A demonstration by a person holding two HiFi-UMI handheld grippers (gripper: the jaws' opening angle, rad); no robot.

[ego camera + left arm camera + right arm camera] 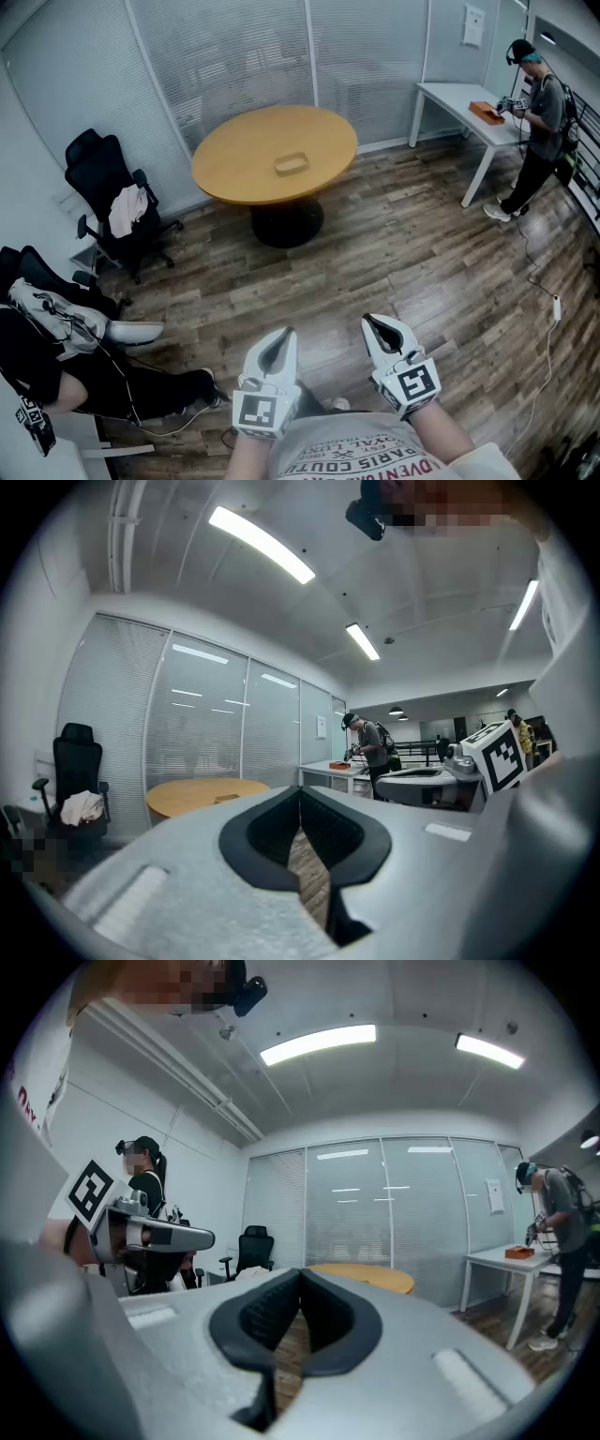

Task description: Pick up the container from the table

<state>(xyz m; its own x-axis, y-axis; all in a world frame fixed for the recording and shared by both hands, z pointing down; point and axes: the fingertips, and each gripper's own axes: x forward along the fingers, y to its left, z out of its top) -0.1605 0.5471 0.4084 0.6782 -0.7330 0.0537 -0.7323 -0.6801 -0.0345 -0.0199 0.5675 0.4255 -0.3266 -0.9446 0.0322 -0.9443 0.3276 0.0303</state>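
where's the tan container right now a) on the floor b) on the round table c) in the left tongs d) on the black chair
b: the tan container lies on the round table, far from the left tongs and right tongs, both shut and empty.

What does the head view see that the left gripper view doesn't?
Only the head view shows the black base under the round table. Only the left gripper view shows the ceiling lights. Both show the round table, the container lying on it, the black chair, the person at the white desk, and the left gripper and right gripper, each empty with jaws together.
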